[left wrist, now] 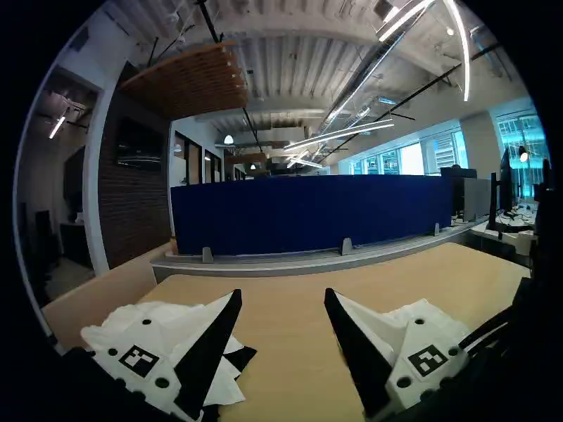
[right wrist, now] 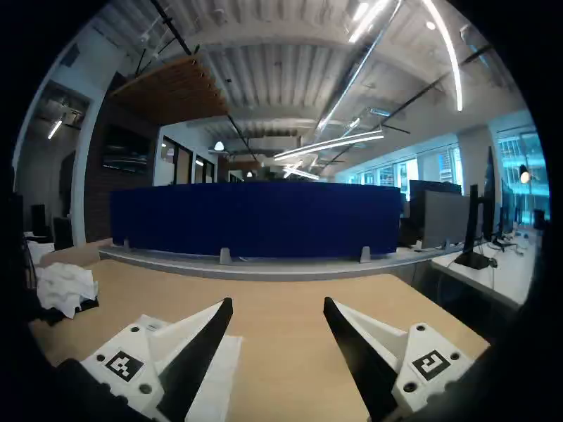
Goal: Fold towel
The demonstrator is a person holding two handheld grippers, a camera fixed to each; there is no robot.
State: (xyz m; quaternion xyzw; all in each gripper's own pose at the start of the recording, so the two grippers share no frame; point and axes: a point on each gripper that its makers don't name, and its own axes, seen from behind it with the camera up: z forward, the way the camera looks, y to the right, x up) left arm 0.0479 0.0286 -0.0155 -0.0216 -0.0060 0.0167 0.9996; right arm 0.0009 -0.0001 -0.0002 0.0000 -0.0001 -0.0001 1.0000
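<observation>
Both the left gripper (left wrist: 282, 294) and the right gripper (right wrist: 276, 302) hold their fingers wide apart, empty. The white towel (left wrist: 222, 385) lies crumpled on the counter (left wrist: 295, 352) under the left gripper. The right gripper view shows a flat white cloth (right wrist: 214, 380) below its fingers and a rumpled heap (right wrist: 67, 287) far left.

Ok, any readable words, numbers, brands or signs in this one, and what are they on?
No readable text in either view.
Square coded markers on the fingers of the left gripper and the right gripper: black-and-white patterns, no letters or digits.
Blue partition: plain, nothing printed.
Wall screen: dark, nothing legible.
</observation>
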